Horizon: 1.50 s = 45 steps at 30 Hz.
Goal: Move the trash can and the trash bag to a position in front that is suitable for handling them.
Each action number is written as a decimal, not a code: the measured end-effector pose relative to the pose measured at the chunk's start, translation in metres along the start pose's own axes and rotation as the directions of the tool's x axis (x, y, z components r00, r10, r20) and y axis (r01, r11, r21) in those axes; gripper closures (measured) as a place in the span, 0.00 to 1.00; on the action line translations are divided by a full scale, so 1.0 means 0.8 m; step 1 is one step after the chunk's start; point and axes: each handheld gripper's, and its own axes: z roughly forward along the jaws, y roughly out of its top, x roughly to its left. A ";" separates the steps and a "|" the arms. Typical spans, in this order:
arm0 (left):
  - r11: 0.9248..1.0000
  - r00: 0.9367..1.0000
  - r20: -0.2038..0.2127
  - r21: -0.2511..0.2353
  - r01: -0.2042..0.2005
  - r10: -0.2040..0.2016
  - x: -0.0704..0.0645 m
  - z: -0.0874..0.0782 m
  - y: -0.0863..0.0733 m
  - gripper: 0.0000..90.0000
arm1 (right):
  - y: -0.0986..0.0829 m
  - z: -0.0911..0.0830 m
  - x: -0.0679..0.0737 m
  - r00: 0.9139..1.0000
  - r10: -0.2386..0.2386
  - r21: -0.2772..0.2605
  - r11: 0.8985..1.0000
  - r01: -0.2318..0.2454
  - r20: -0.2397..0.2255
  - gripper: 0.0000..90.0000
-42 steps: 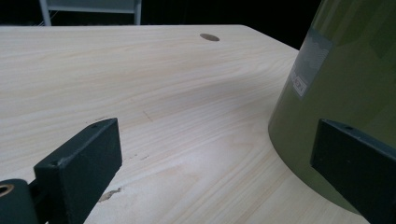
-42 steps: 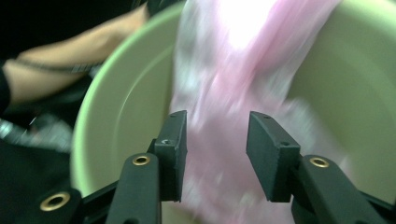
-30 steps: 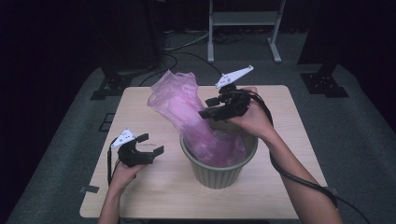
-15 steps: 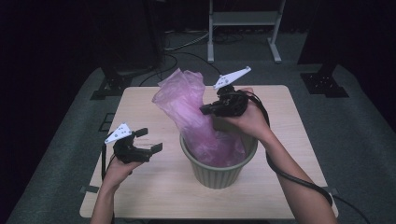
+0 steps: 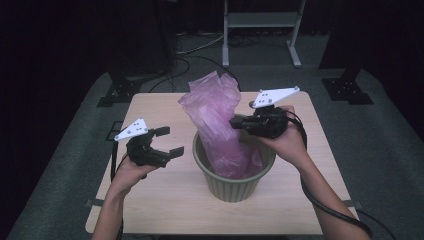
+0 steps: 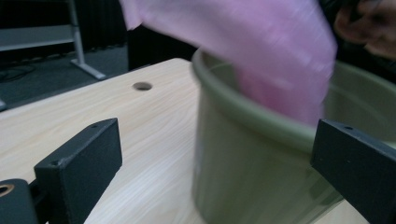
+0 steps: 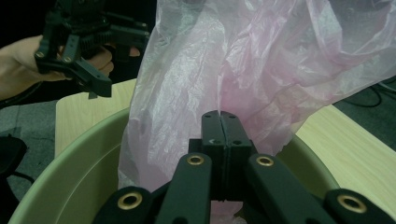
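Observation:
A crumpled pink plastic bag stands up out of a round olive-green bin in the middle of the wooden table. My right gripper is above the bin's rim, shut on the bag's side. In the right gripper view its jaws are pressed together on the pink film, over the bin. My left gripper hovers open just left of the bin, holding nothing. In the left gripper view its wide-apart jaws frame the bin wall and the blurred bag.
My left gripper and its hand appear beyond the bag in the right gripper view. A small round hole is in the tabletop left of the bin. Behind the table are a metal rack, floor cables and stand bases.
My right gripper has shifted right and slightly down with the bag, so the bag stands more upright over the bin. The left gripper rose a little and stays open.

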 end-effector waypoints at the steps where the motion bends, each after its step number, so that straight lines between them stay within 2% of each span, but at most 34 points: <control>1: 1.000 1.000 0.000 0.000 0.000 0.000 0.000 0.000 0.000 0.01 | -0.002 -0.001 0.003 1.000 -0.005 -0.002 1.000 0.005 0.008 1.00; 2: 1.000 1.000 0.013 -0.004 0.002 -0.002 -0.006 0.001 0.010 0.05 | -0.003 -0.002 0.005 1.000 -0.010 -0.003 1.000 0.010 0.015 1.00; 4: 1.000 1.000 0.025 -0.010 -0.008 0.008 -0.012 0.003 0.020 0.04 | -0.005 -0.002 0.009 1.000 -0.018 -0.005 1.000 0.018 0.025 1.00; 5: 1.000 1.000 0.021 -0.006 -0.021 0.021 -0.015 0.005 0.025 0.04 | -0.006 -0.003 0.011 0.999 -0.019 -0.002 1.000 0.019 0.027 1.00; 10: 0.999 0.999 0.027 0.009 -0.033 0.033 -0.022 0.013 0.042 0.06 | -0.012 -0.002 0.020 0.998 -0.051 -0.001 0.999 0.051 0.048 1.00; 16: 0.999 0.998 0.059 0.032 -0.009 0.007 -0.024 0.023 0.057 0.14 | -0.017 -0.007 0.031 0.994 -0.095 -0.027 0.995 0.097 0.049 1.00; 19: 0.999 0.998 0.055 0.043 0.002 -0.004 -0.024 0.027 0.063 0.15 | -0.018 -0.008 0.034 0.994 -0.101 -0.031 0.994 0.103 0.046 1.00; 22: 0.999 0.998 0.057 0.046 -0.003 0.000 -0.025 0.028 0.067 0.28 | -0.021 -0.009 0.040 0.992 -0.116 -0.039 0.992 0.118 0.045 1.00; 25: 0.999 0.998 0.057 0.051 0.001 -0.003 -0.027 0.027 0.069 0.47 | -0.023 -0.011 0.048 0.990 -0.136 -0.044 0.990 0.138 0.038 1.00; 27: 0.999 0.998 0.062 0.046 -0.011 0.008 -0.028 0.024 0.068 0.66 | -0.024 -0.012 0.051 0.989 -0.142 -0.047 0.989 0.143 0.032 1.00; 28: 0.999 0.997 0.071 0.037 -0.019 0.017 -0.029 0.023 0.068 0.66 | -0.024 -0.012 0.053 0.989 -0.144 -0.048 0.988 0.145 0.028 1.00; 29: 0.999 0.997 0.074 0.032 -0.035 0.032 -0.030 0.020 0.067 0.81 | -0.025 -0.013 0.057 0.989 -0.150 -0.051 0.987 0.150 0.014 1.00; 33: 0.997 0.993 0.097 0.031 -0.069 0.066 -0.035 0.018 0.066 0.98 | -0.026 -0.012 0.063 0.987 -0.158 -0.051 0.986 0.157 -0.012 0.99; 34: 0.997 0.993 0.097 0.031 -0.069 0.066 -0.035 0.018 0.066 1.00 | -0.026 -0.012 0.063 0.987 -0.158 -0.051 0.986 0.157 -0.012 0.99; 35: 0.996 0.991 0.108 0.036 -0.085 0.081 -0.037 0.017 0.065 1.00 | -0.027 -0.012 0.063 0.988 -0.150 -0.053 0.988 0.148 -0.044 0.94; 36: 0.996 0.991 0.108 0.036 -0.085 0.081 -0.037 0.017 0.065 1.00 | -0.027 -0.012 0.063 0.988 -0.150 -0.053 0.988 0.148 -0.044 0.94; 37: 0.994 0.989 0.114 0.038 -0.103 0.098 -0.037 0.014 0.064 1.00 | -0.028 -0.013 0.061 0.987 -0.141 -0.053 0.989 0.137 -0.079 0.87; 40: 0.993 0.987 0.118 0.037 -0.111 0.106 -0.036 0.008 0.062 1.00 | -0.028 -0.018 0.054 0.986 -0.117 -0.061 0.992 0.111 -0.122 0.80; 45: 0.991 0.986 0.113 0.035 -0.129 0.125 -0.036 -0.003 0.061 1.00 | -0.029 -0.027 0.035 0.987 -0.063 -0.081 0.995 0.051 -0.151 0.74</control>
